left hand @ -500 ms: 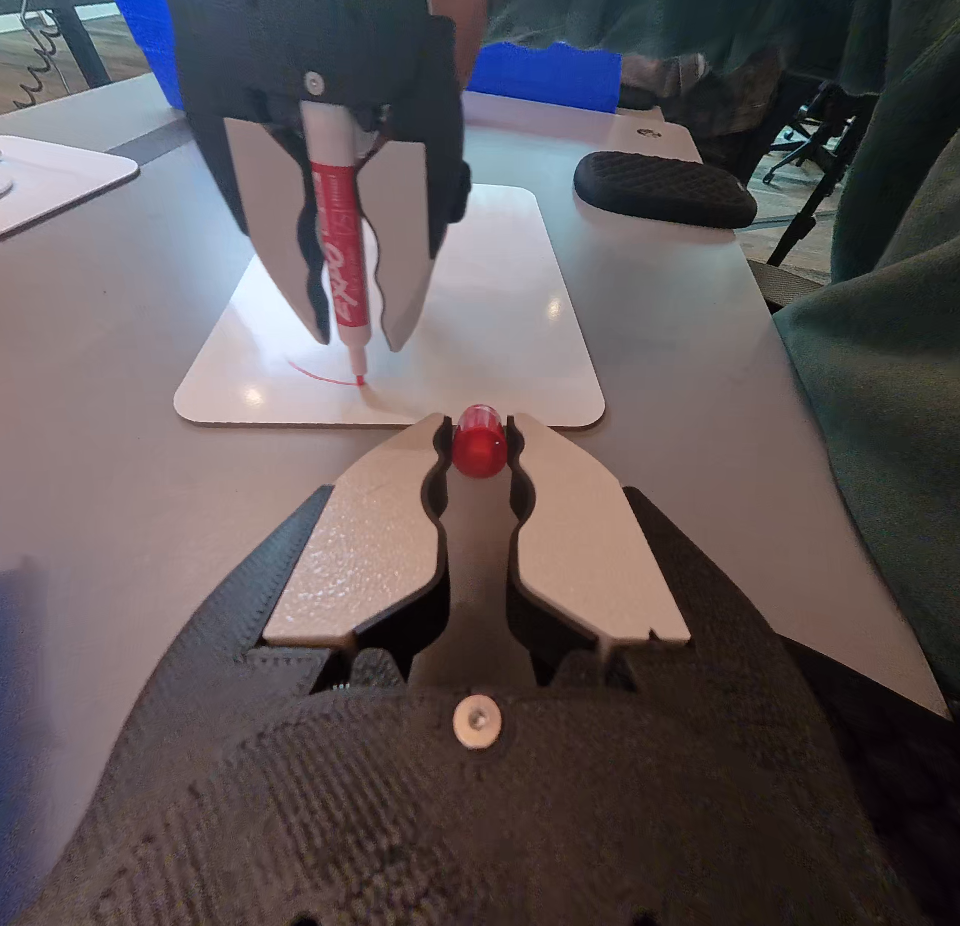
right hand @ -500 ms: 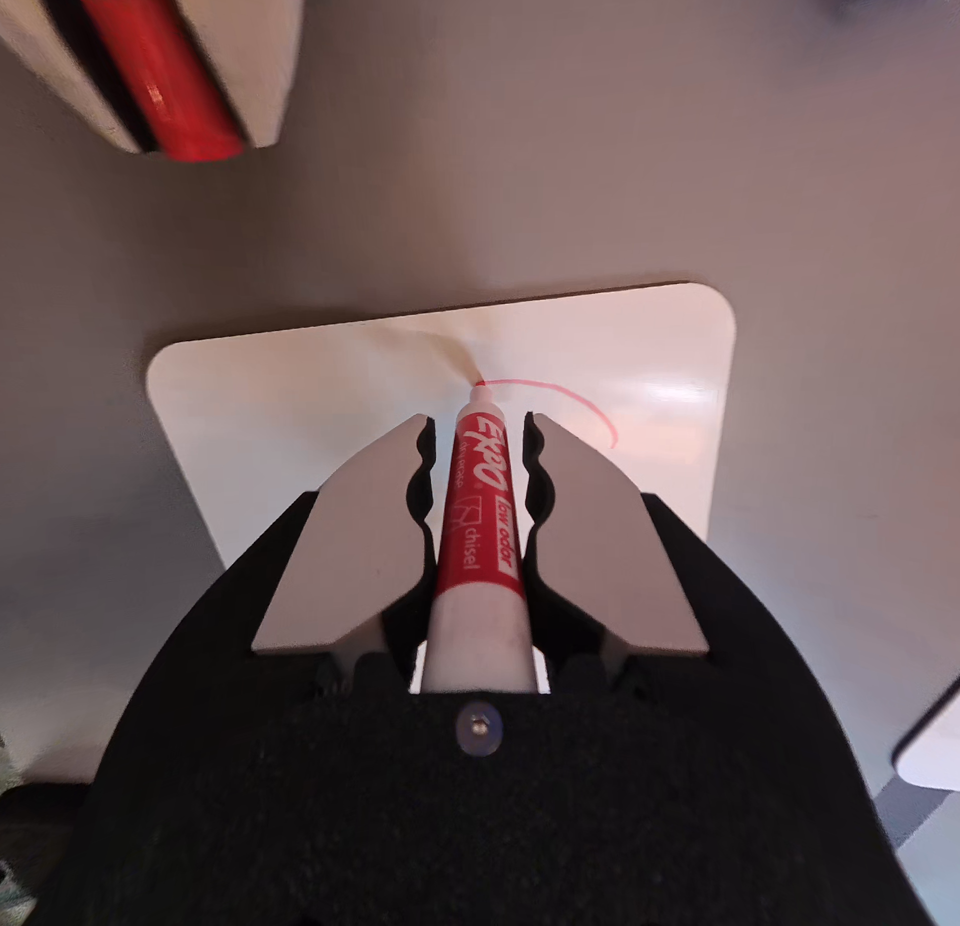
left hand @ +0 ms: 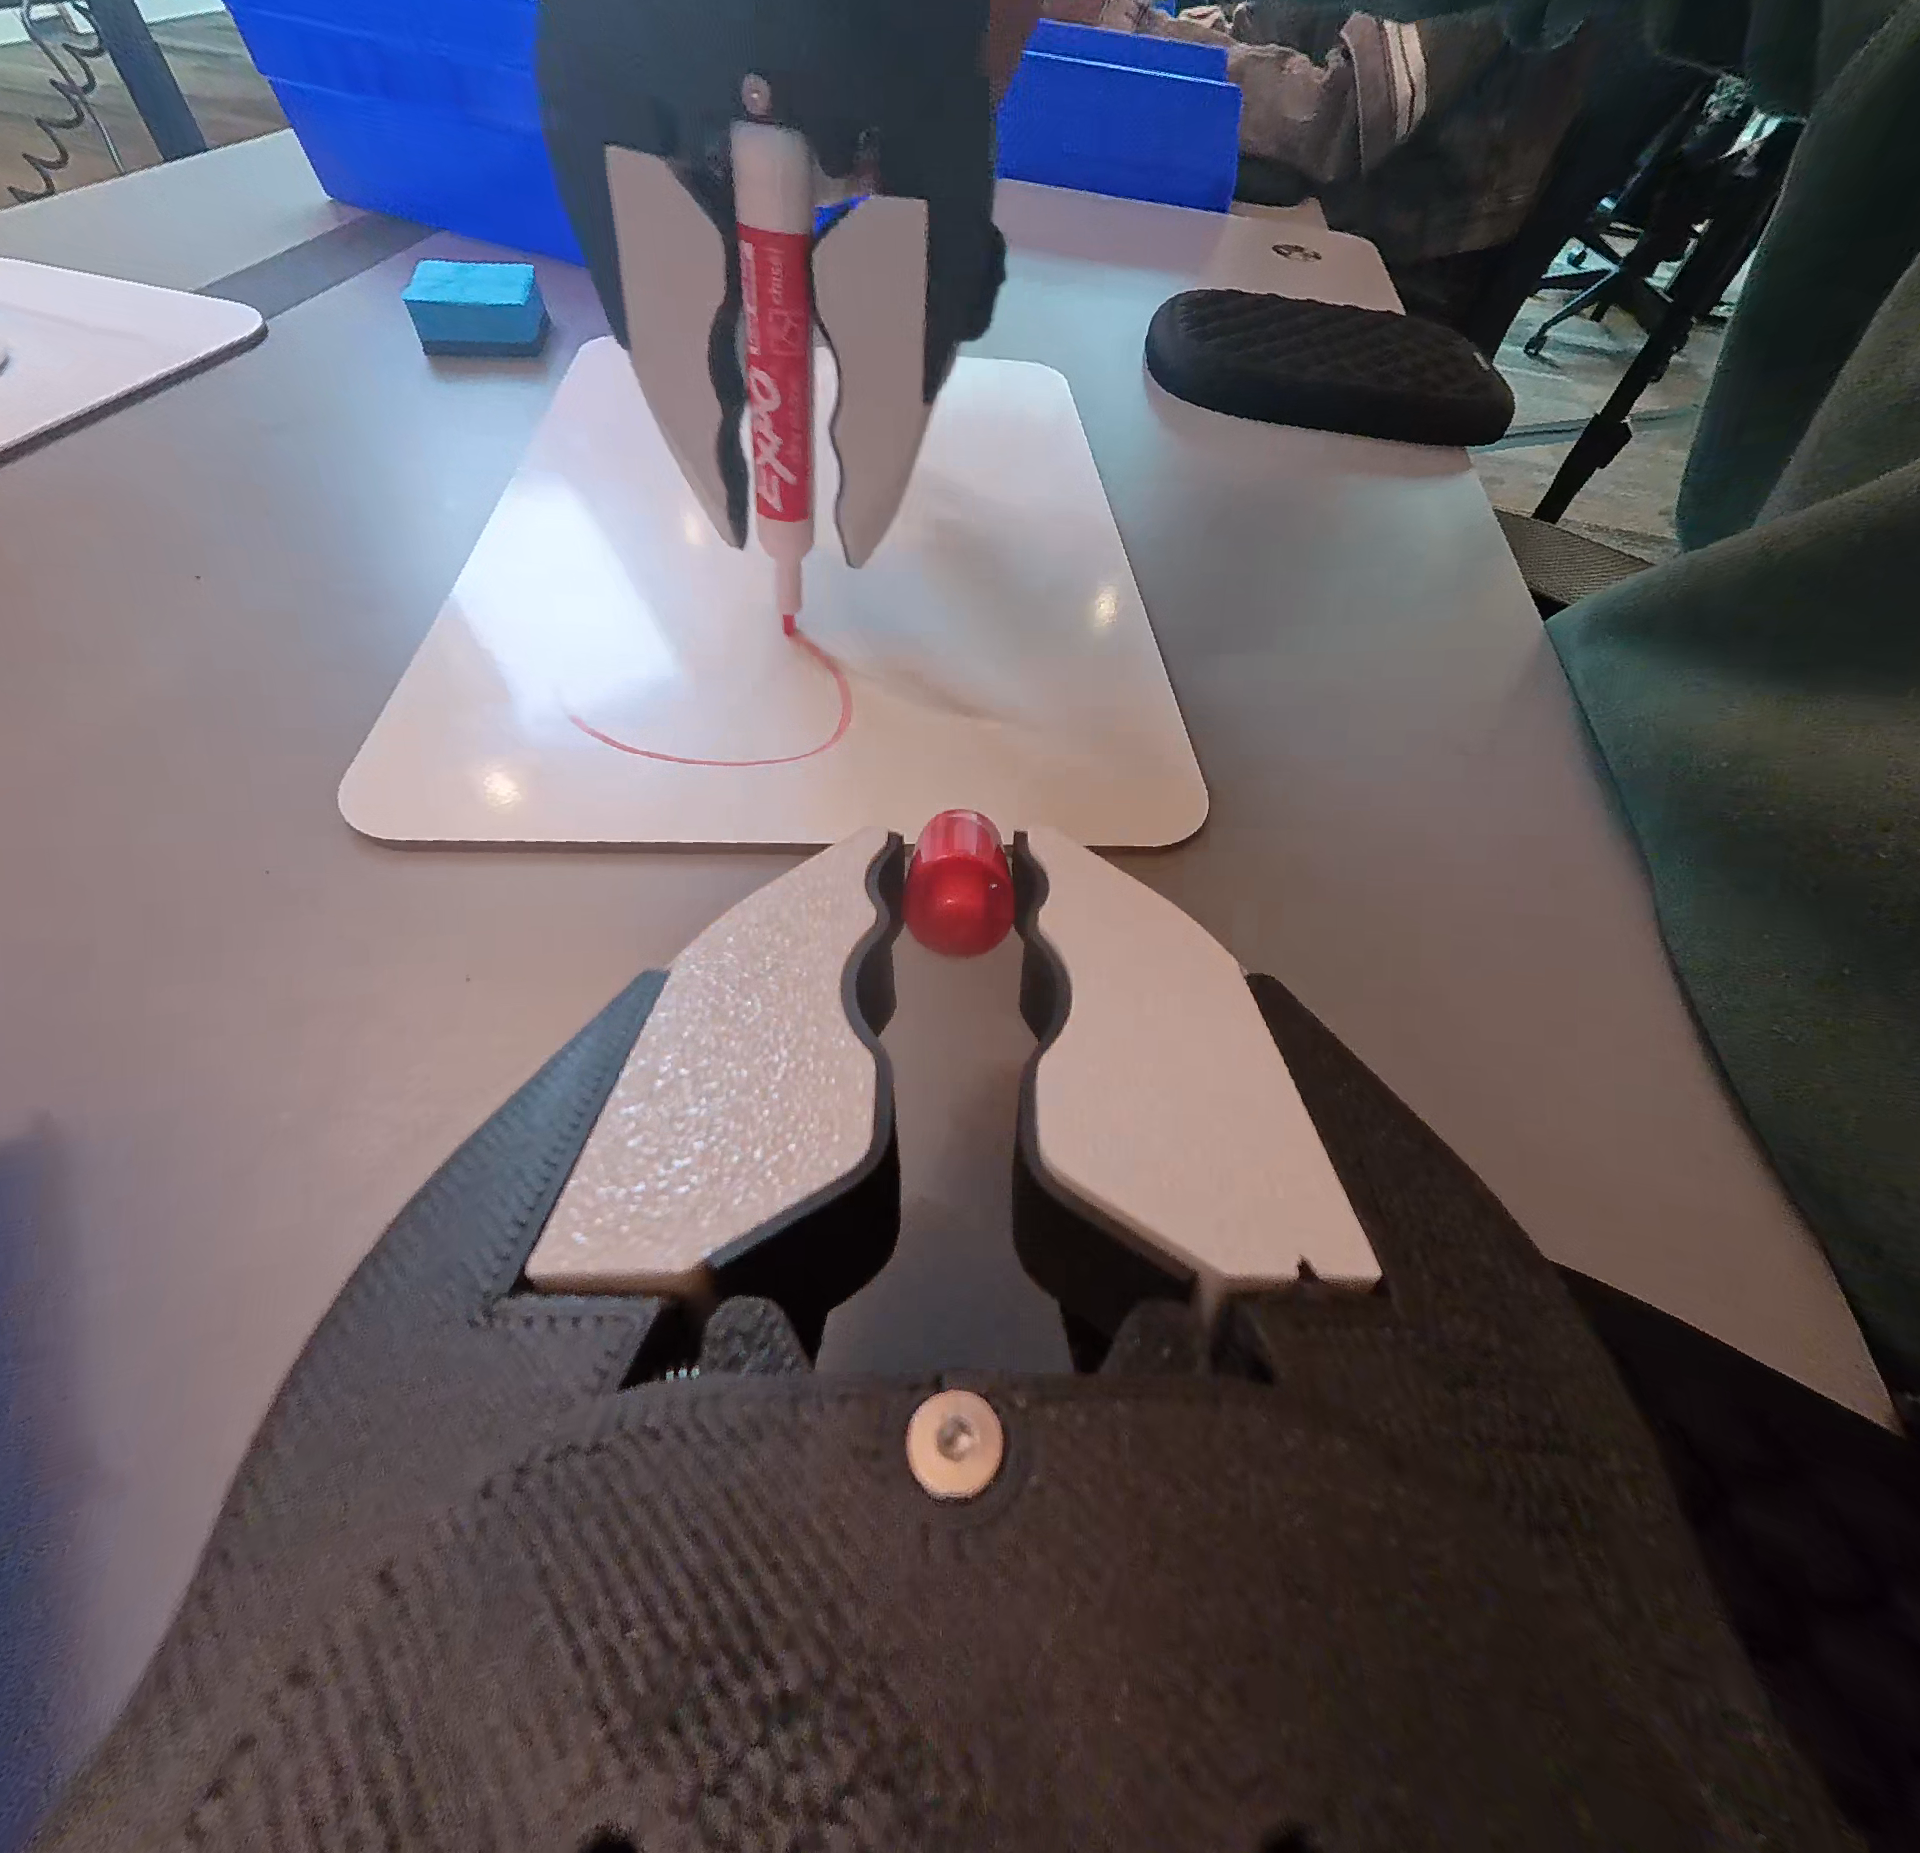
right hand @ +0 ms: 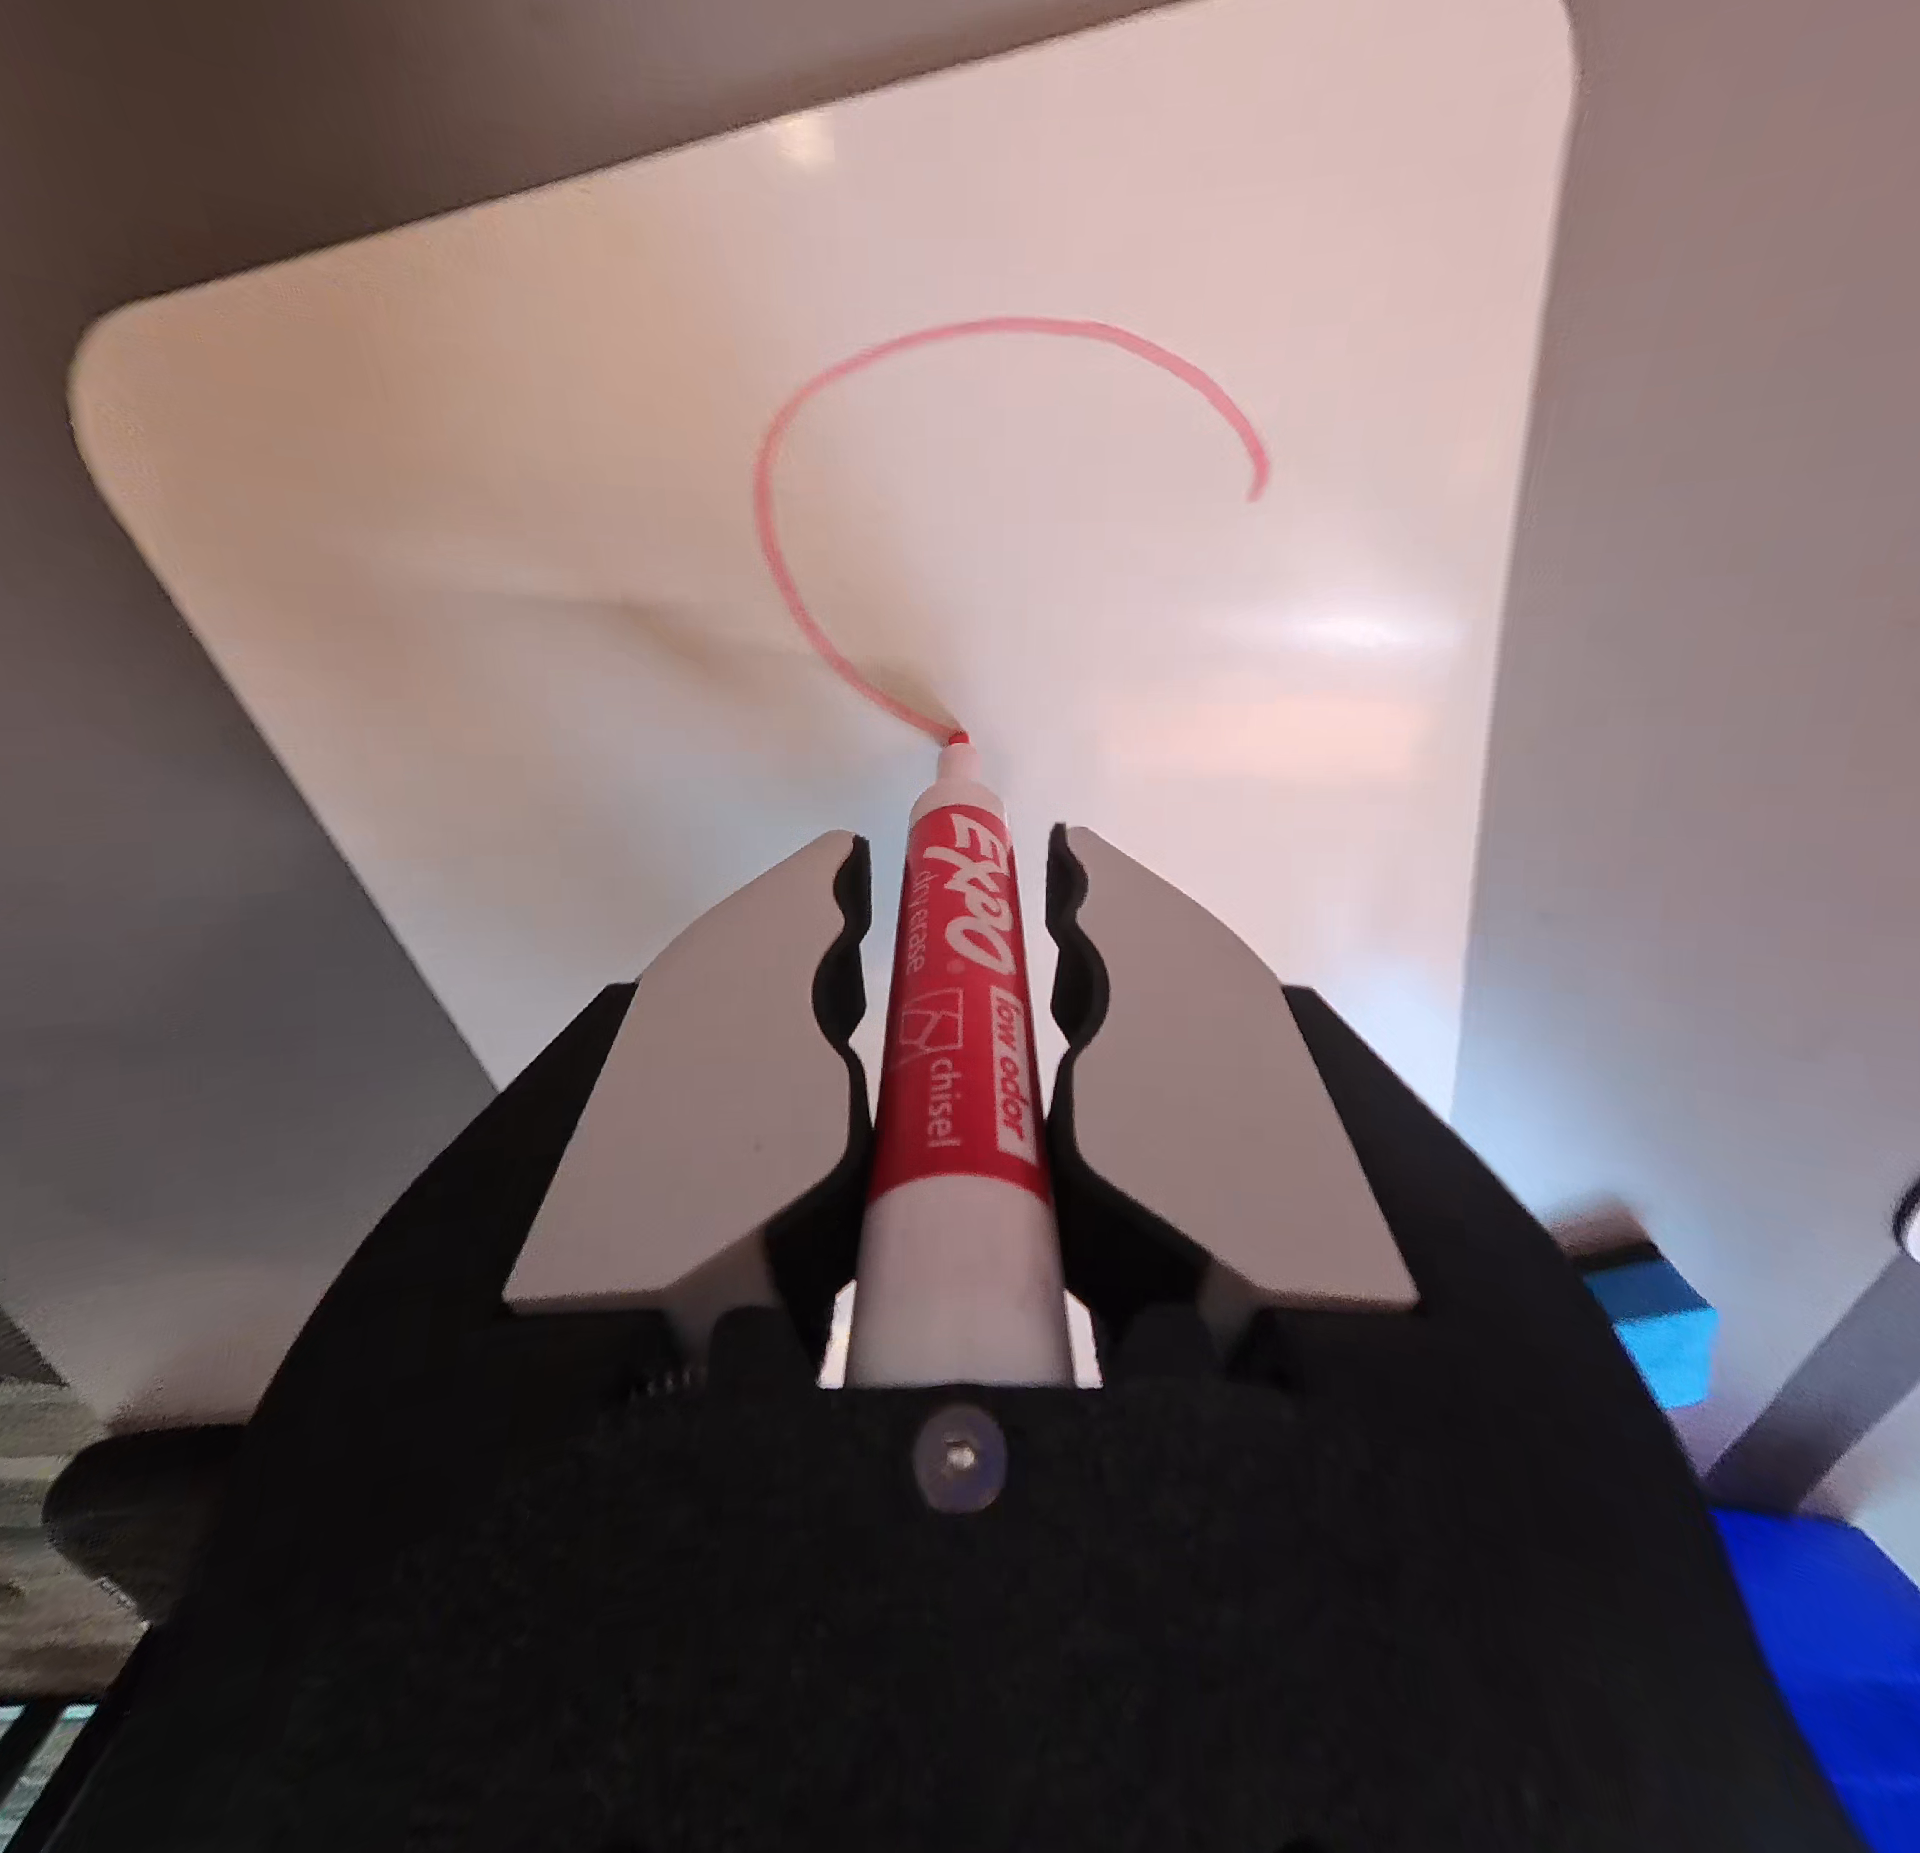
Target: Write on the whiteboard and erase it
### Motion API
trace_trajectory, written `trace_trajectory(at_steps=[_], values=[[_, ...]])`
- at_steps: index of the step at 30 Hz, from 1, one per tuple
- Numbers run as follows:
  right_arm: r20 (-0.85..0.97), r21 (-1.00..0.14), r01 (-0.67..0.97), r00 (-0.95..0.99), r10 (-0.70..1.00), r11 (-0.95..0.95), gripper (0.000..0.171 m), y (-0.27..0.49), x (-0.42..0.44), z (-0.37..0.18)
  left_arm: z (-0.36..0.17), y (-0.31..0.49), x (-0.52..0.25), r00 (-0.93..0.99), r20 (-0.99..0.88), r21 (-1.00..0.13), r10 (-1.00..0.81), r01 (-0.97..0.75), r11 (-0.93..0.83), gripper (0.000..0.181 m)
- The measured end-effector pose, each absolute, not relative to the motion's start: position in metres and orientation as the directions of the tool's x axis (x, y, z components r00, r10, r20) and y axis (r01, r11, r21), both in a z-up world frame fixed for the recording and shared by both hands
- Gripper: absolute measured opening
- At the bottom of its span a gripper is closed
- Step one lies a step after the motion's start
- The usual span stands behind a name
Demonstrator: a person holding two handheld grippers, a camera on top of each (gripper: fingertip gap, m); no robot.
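Here's the right gripper [right hand: 958,847], jaws pinching a red marker [right hand: 961,1014] along its barrel, the tip pressed onto the whiteboard [right hand: 1195,193] just above the centre of the right wrist view. A red curve [right hand: 935,343] runs from the tip up the left side, over the top and down to a loose end at the right; the loop is open, not joined. The marker's back end is hidden inside the black gripper body, and the board's near edge is covered by the gripper too. In the lower right corner, a blue eraser [right hand: 1652,1330] peeks out, half cut off by the gripper body.

Over to the left wrist view: the left gripper [left hand: 958,847] fills the lower half of the frame, jaws pinching a red cap [left hand: 956,884] right at their tips, just short of the whiteboard's [left hand: 1039,556] near edge. Only the cap's rounded end shows; whether it touches the worktop [left hand: 208,764] I cannot tell. Up in the middle of the frame the right gripper [left hand: 795,556] points down with the marker [left hand: 774,390] nearly upright, tip on the board where the red curve [left hand: 717,759] ends. The blue eraser [left hand: 473,307] sits on the worktop in the upper left, apart from the board's far left corner. Behind it a blue bin [left hand: 416,89] is partly blocked by the gripper. A black padded rest [left hand: 1325,364] lies at the upper right, and a second white board [left hand: 104,338] is cut off by the left edge. A person's dark green sleeve [left hand: 1766,764] fills the right edge, blurred.
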State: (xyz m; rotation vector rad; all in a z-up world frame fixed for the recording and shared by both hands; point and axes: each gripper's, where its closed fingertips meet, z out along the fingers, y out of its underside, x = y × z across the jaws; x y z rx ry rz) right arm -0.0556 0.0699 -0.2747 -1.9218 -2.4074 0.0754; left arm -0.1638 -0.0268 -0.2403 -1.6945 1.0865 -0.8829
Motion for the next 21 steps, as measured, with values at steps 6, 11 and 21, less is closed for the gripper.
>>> trace_trajectory(at_steps=[6,11,21], values=[[0.064,-0.084,0.977,-0.19,0.98,0.195,0.033,0.105,-0.067,-0.275,-0.24,-0.027,-0.164,0.354,0.092,-0.939,-0.931,-0.281,-0.2,0.02],[0.082,-0.112,0.967,-0.219,0.972,0.227,0.033,0.114,-0.093,-0.275,-0.241,-0.027,-0.164,0.353,0.098,-0.938,-0.93,-0.28,-0.206,0.02],[0.121,-0.241,0.943,-0.204,0.971,0.228,0.034,0.109,-0.107,-0.255,-0.239,-0.023,-0.168,0.37,0.103,-0.939,-0.923,-0.27,-0.213,0.02]])
